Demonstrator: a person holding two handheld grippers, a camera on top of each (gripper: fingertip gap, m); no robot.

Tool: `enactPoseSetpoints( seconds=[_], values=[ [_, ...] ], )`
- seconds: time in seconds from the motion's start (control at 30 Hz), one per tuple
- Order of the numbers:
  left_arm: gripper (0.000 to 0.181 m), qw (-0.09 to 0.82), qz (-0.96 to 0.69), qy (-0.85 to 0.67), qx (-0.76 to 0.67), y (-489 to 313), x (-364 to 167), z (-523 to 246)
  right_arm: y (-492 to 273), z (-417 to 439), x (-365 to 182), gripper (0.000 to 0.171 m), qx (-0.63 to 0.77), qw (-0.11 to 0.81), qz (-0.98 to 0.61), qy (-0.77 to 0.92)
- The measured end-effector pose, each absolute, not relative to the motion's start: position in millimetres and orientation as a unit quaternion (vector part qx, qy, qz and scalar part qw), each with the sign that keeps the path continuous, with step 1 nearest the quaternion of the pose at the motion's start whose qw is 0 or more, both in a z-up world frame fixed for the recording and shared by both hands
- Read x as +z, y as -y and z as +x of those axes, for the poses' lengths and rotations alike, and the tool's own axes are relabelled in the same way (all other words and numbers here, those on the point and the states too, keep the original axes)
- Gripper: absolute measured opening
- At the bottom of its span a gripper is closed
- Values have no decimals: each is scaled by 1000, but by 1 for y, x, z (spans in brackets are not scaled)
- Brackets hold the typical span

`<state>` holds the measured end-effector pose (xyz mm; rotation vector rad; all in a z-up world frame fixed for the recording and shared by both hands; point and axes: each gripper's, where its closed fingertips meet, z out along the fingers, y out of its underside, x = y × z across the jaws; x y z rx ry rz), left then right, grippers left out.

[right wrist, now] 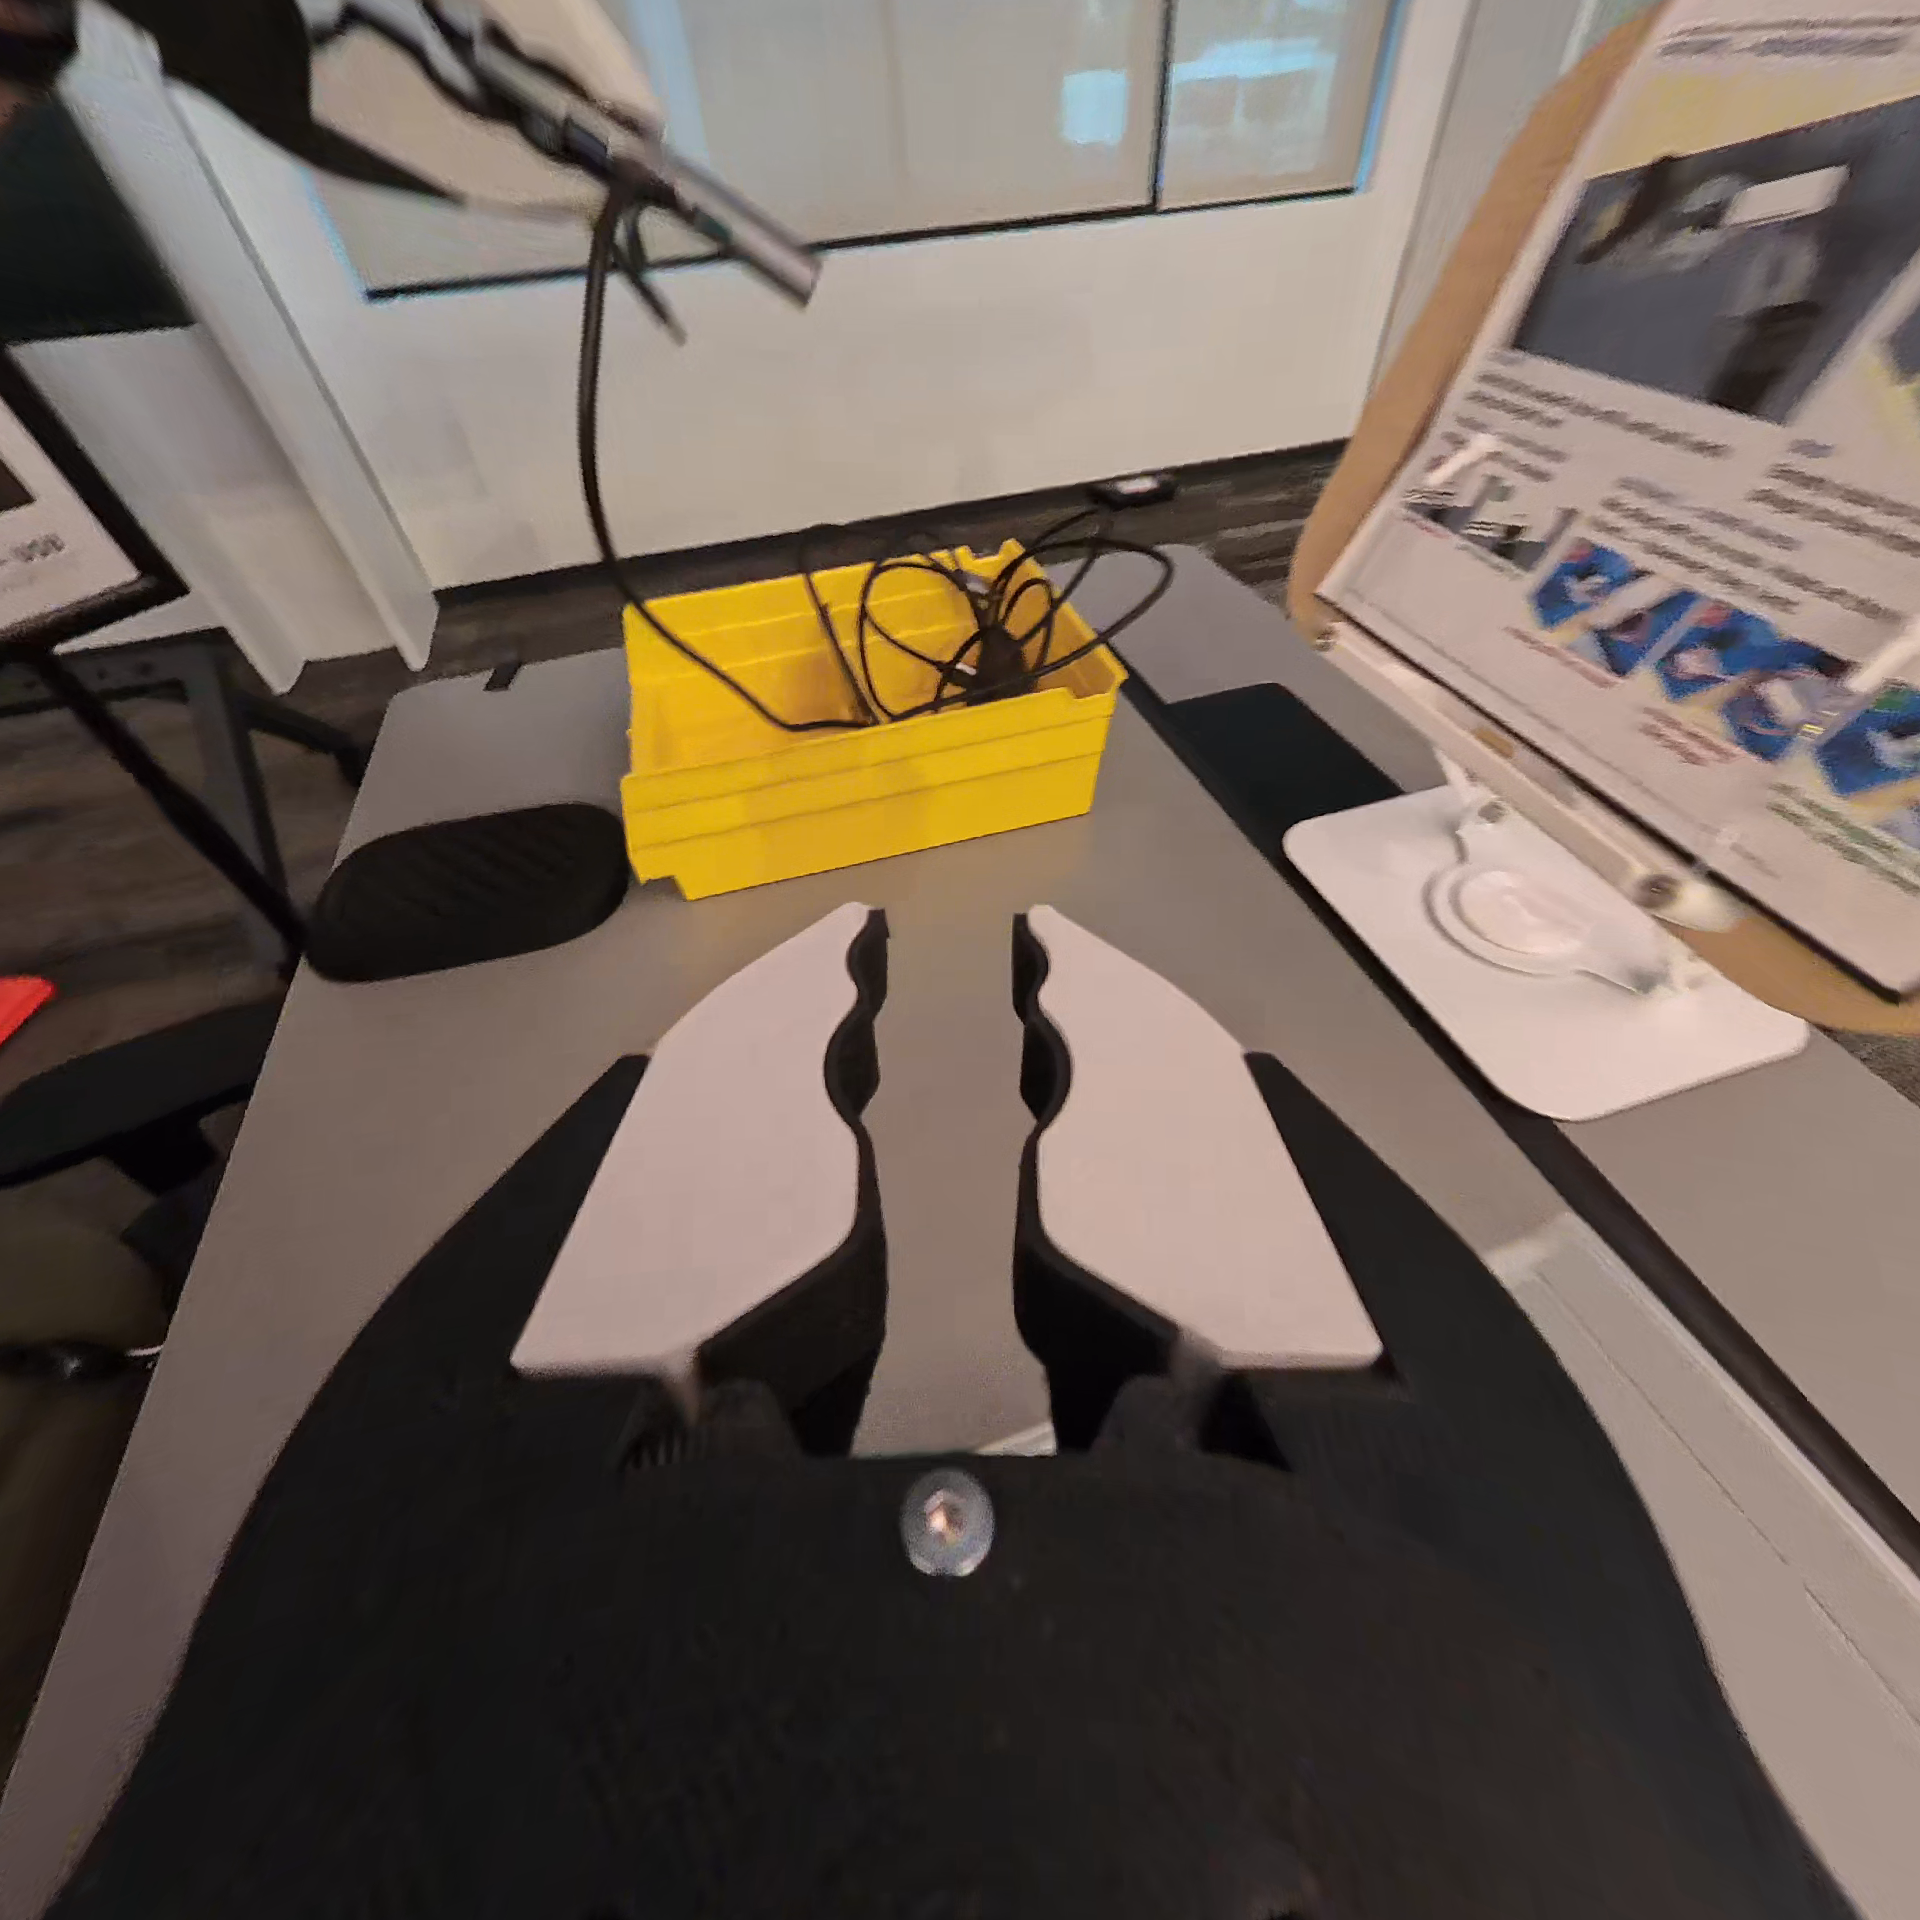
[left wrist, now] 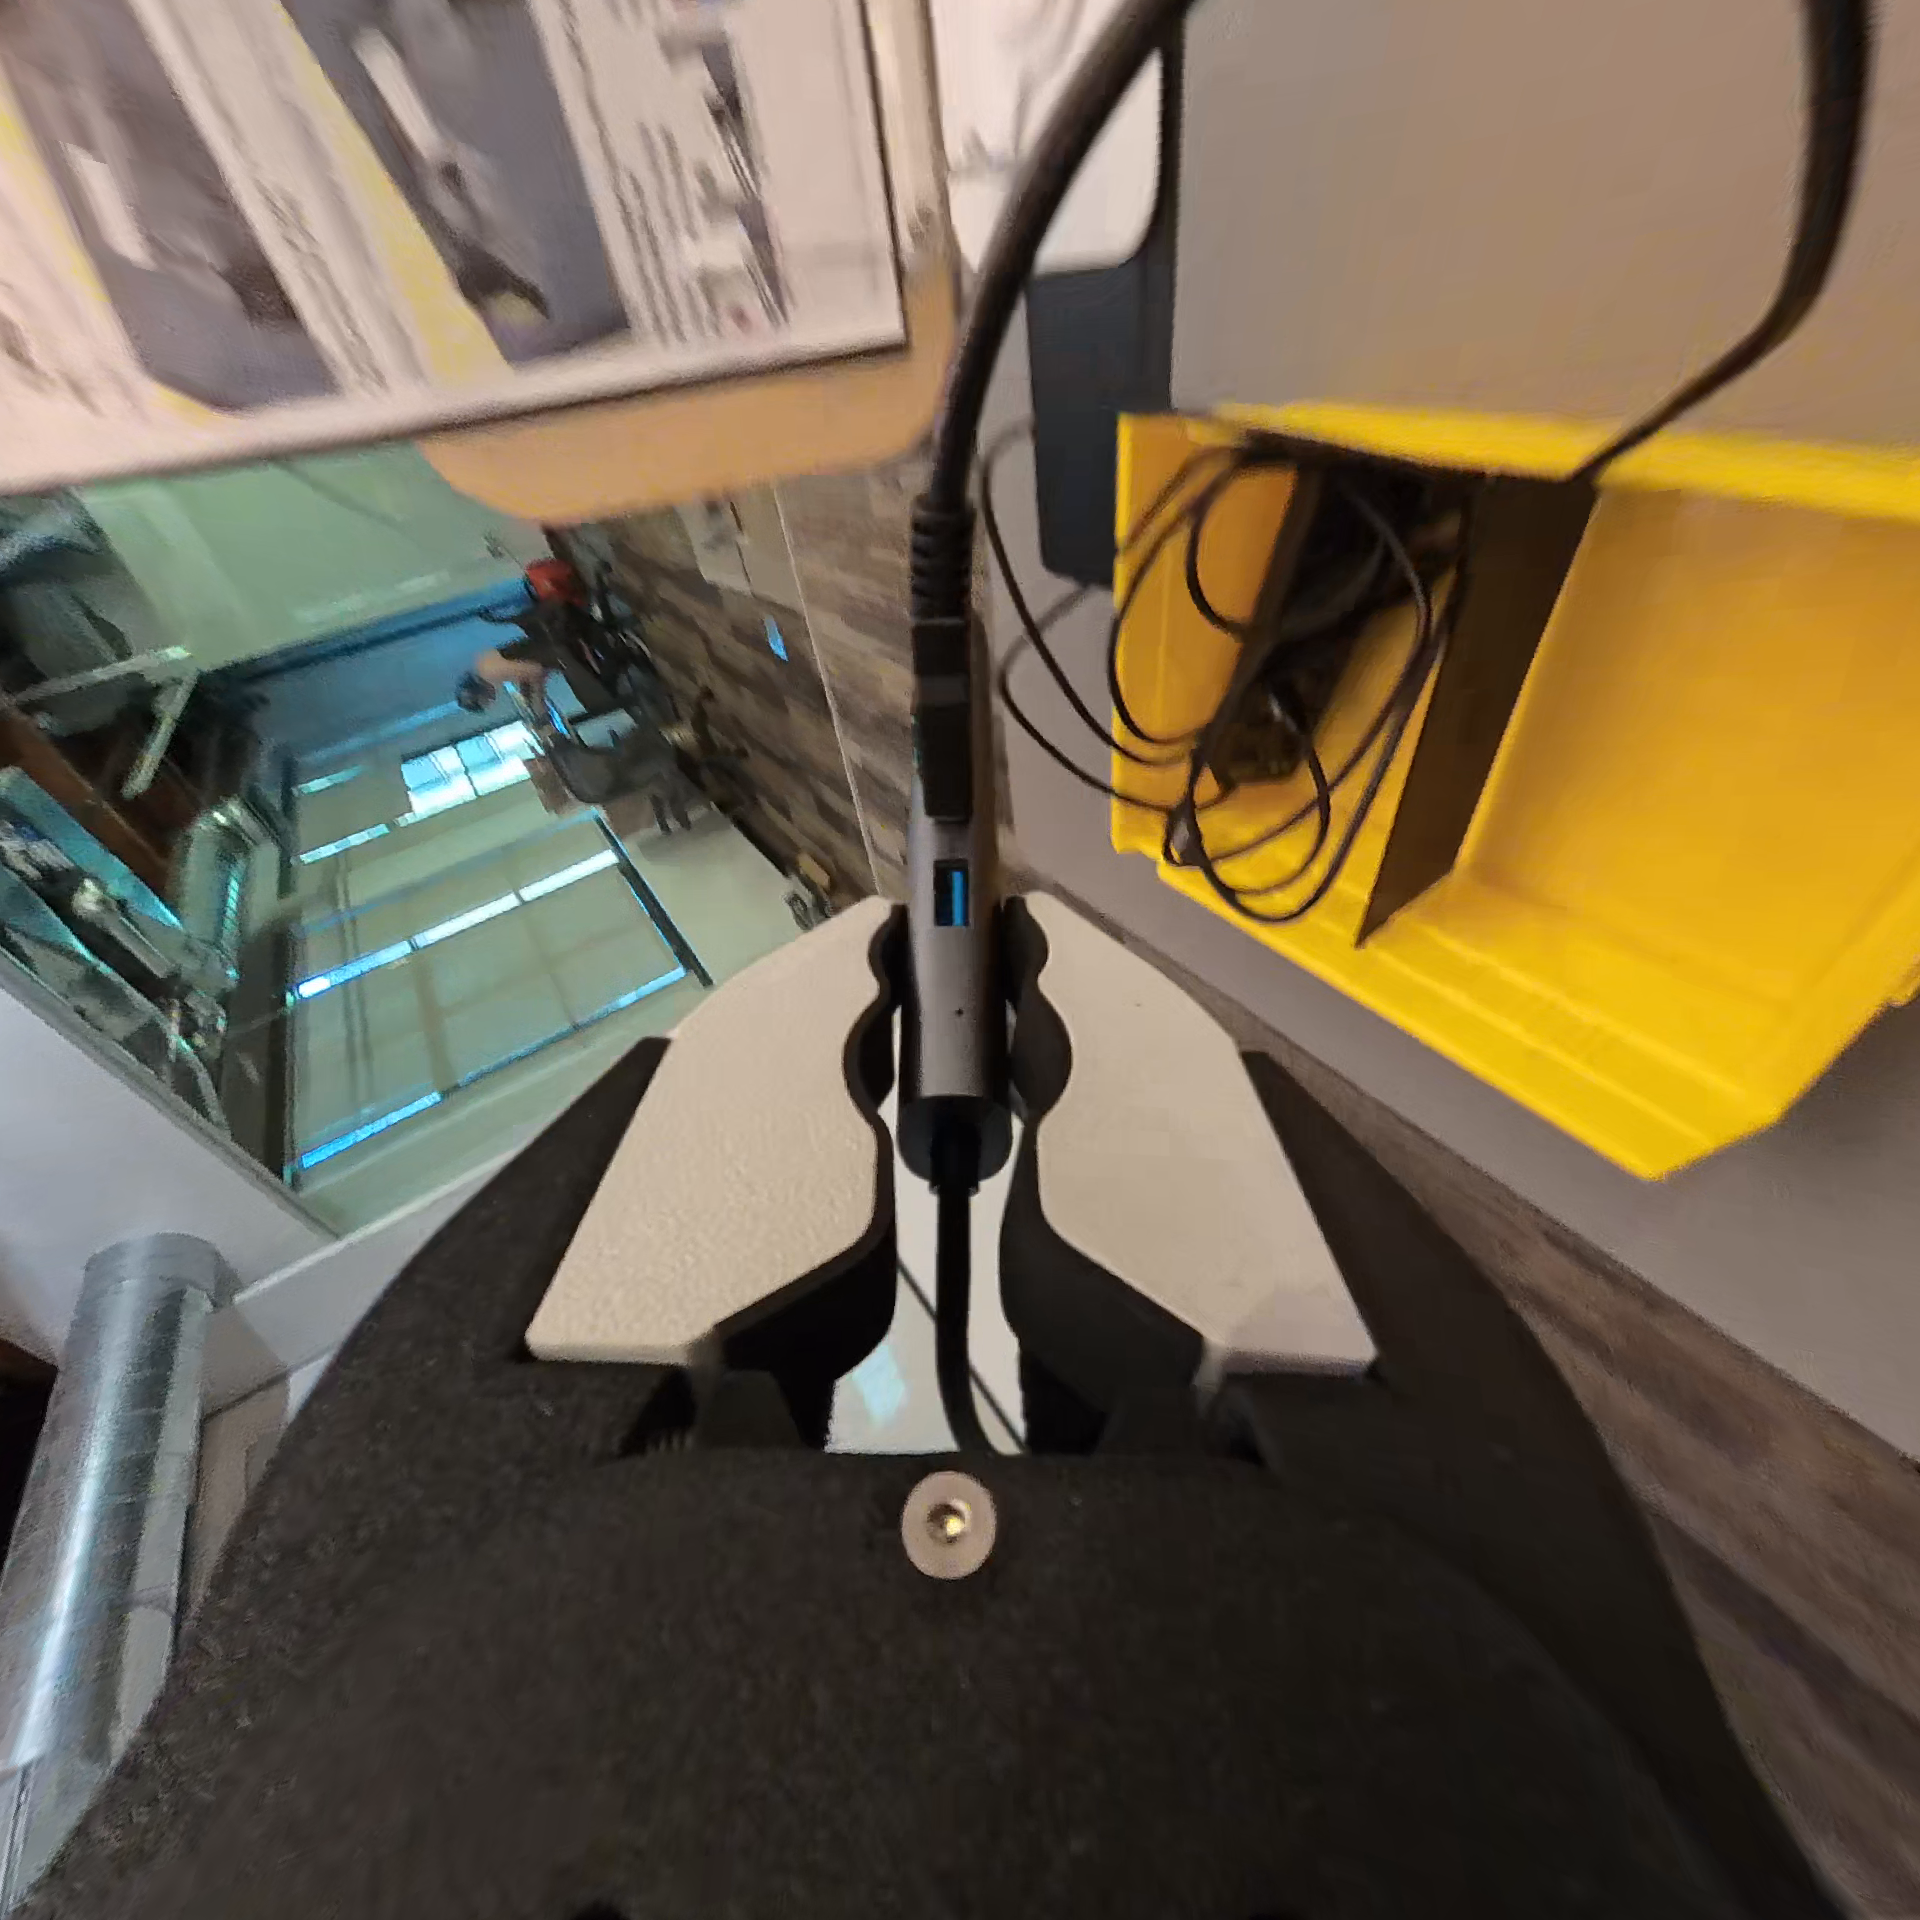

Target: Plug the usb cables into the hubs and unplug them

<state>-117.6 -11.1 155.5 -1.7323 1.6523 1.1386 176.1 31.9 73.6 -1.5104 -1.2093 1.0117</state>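
Landmark: yellow bin (right wrist: 868,748), standing on the grey table (right wrist: 499,1060).

Left of the bin, a black oval pad (right wrist: 470,888) lies on the table, just beside the bin's left front corner.

Above and left of the bin, the left gripper (left wrist: 951,966) is clamped on a grey USB hub (left wrist: 951,1023), held in the air clear of the table. A black USB cable (left wrist: 961,416) is plugged into the hub and droops down into the bin, where further black cables (right wrist: 987,634) lie tangled.

In front of the bin, the right gripper (right wrist: 951,940) hangs over the table, fingers apart and holding nothing.

Right of the bin, a white stand (right wrist: 1538,935) carries a poster board (right wrist: 1683,499).
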Motion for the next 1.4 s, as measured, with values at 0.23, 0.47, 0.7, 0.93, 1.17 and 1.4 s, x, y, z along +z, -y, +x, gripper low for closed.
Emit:
enactPoseSetpoints(
  seconds=[0.23,0.47,0.7,0.93,1.17,1.4],
  values=[
    [18,278,-557,-655,430,13,170,-37,-29,131,74,20,409,526,-570,481],
    [18,275,-478,-698,456,32,162,17,-16,108,88,30,395,615,-500,464],
    [18,262,-459,-710,466,33,160,39,-14,85,105,30,250,699,-441,504],
    [18,264,-479,-690,475,19,175,28,20,71,65,45,482,525,-465,525],
    [18,283,-505,-664,473,22,187,7,25,22,50,60,301,573,-493,582],
    [18,296,-530,-638,475,25,204,-17,47,2,55,56,386,490,-559,546]
  ],
)
